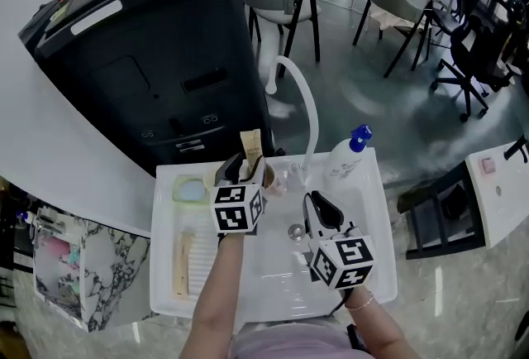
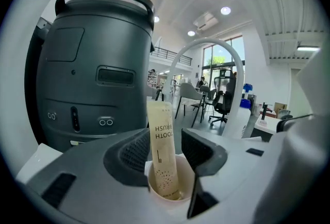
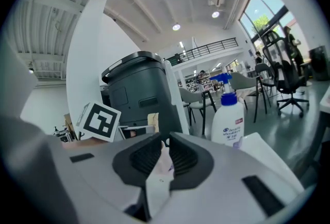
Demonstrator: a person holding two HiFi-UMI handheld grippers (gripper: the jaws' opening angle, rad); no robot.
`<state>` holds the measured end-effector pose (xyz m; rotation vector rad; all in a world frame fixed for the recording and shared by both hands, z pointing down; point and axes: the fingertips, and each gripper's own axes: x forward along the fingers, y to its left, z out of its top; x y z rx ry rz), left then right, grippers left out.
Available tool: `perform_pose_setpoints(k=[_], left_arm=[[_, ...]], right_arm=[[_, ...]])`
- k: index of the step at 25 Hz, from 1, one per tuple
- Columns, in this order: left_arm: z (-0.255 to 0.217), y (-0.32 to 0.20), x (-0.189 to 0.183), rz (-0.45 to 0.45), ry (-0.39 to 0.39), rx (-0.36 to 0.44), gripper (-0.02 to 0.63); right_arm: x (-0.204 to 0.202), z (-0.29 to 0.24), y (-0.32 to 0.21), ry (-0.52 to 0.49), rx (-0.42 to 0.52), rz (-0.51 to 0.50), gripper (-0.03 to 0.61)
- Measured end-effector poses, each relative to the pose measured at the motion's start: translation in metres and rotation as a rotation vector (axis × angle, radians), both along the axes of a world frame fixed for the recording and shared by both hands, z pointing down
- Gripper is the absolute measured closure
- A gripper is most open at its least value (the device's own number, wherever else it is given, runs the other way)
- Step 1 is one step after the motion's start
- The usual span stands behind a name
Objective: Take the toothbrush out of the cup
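Observation:
A tan packet marked "tooth brush" (image 2: 162, 145) stands upright in a small pale cup (image 2: 178, 198) at the back of the white sink unit (image 1: 376, 266). My left gripper (image 2: 165, 134) is open, one jaw on either side of the packet and the cup's rim just below them. In the head view the packet (image 1: 250, 144) sticks up past the left gripper (image 1: 248, 169). My right gripper (image 1: 318, 207) is over the basin to the right. Its jaws (image 3: 166, 141) are shut on a thin white wrapper-like piece (image 3: 159, 179).
A curved white faucet (image 1: 304, 105) rises behind the basin, and a white bottle with a blue cap (image 1: 347, 157) stands right of it. A big dark machine (image 1: 149, 59) stands behind the sink. A green dish (image 1: 190, 190) and a wooden comb (image 1: 182, 262) lie at the left.

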<state>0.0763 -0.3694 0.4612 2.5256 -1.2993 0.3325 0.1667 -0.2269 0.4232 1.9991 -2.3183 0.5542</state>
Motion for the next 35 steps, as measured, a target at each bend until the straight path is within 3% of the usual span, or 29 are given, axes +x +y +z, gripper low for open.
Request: perform_pose_setpoints(k=[7, 11, 13, 17, 26, 35], left_arm=[[0.017, -0.012, 0.008, -0.021, -0.027, -0.046, 0.445], [0.018, -0.012, 0.008, -0.028, -0.048, -0.042, 0.492], [0.016, -0.011, 0.006, -0.038, -0.051, -0.031, 0.549], [0.001, -0.007, 0.002, -0.058, -0.004, 0.007, 0.604], [-0.083, 0.02, -0.031, -0.066, 0.146, 0.189, 0.609], [-0.129, 0.063, -0.097, -0.126, 0.24, 0.255, 0.609]], right_arm=[[0.005, 0.003, -0.003, -0.016, -0.005, 0.008, 0.535], [0.007, 0.003, -0.002, -0.016, -0.011, 0.014, 0.535], [0.008, 0.002, 0.001, -0.011, -0.01, 0.019, 0.535], [0.006, -0.004, 0.005, -0.001, 0.005, 0.024, 0.535], [-0.019, -0.019, 0.018, 0.001, 0.036, -0.005, 0.537], [-0.066, -0.028, 0.026, -0.012, 0.06, -0.109, 0.538]])
